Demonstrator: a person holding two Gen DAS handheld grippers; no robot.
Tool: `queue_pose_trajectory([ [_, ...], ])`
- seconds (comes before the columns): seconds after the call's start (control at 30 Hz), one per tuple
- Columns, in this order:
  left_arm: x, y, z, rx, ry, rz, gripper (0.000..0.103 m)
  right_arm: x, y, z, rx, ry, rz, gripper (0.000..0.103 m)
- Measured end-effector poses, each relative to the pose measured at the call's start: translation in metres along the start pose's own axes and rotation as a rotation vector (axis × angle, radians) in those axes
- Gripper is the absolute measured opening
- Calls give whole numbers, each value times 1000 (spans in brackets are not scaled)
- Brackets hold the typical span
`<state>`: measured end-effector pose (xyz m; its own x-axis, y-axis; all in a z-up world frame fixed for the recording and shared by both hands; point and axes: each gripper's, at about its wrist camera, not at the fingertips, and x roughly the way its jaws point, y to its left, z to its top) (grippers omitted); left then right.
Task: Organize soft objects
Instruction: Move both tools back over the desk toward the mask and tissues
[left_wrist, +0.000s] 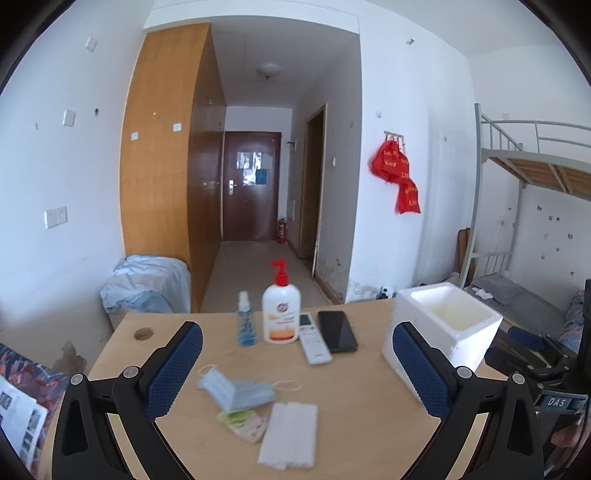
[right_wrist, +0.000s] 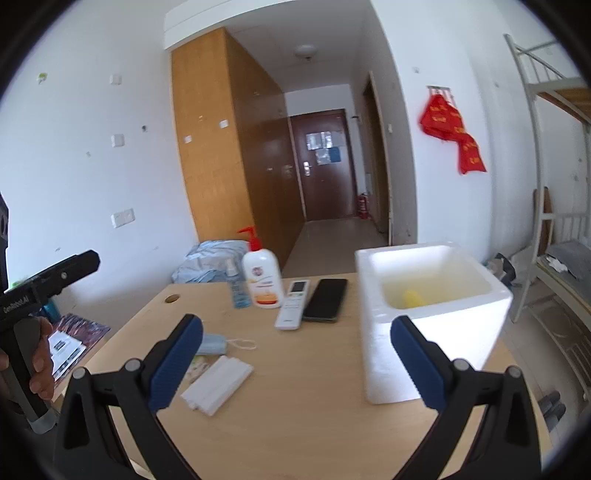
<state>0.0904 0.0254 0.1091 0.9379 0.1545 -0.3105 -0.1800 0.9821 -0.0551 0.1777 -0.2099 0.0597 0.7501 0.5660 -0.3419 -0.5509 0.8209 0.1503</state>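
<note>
Wooden surface (left_wrist: 351, 424) across lower frame. Foam box (right_wrist: 436, 332) at right, something yellow already inside. Still out at lower centre: tissues (left_wrist: 290, 435), masks (left_wrist: 236, 391), small packet (left_wrist: 245, 422). Left gripper (left_wrist: 297, 365) and right gripper (right_wrist: 295, 358): jaws spread wide, holding nothing. Sorting barely begun.

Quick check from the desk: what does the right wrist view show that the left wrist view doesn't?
Only the right wrist view: something yellow inside the foam box, and a hand on the left claw's handle. Only the left wrist view: the small colourful packet in full. Both: face masks, white tissue pack, remote, phone, both claws open, empty.
</note>
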Motion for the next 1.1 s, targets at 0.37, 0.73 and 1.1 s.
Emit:
queue_pose_trajectory([
  [0.37, -33, 47, -24, -27, -21, 60, 103, -1, 59, -8, -82, 5, 61, 103],
  [0.73, -36, 81, -45, -51, -8, 101, 103, 27, 94, -21, -122, 64, 123, 103],
  [1.1, 7, 101, -70, -72, 56, 88, 103, 63, 109, -43, -131, 154, 156, 103],
])
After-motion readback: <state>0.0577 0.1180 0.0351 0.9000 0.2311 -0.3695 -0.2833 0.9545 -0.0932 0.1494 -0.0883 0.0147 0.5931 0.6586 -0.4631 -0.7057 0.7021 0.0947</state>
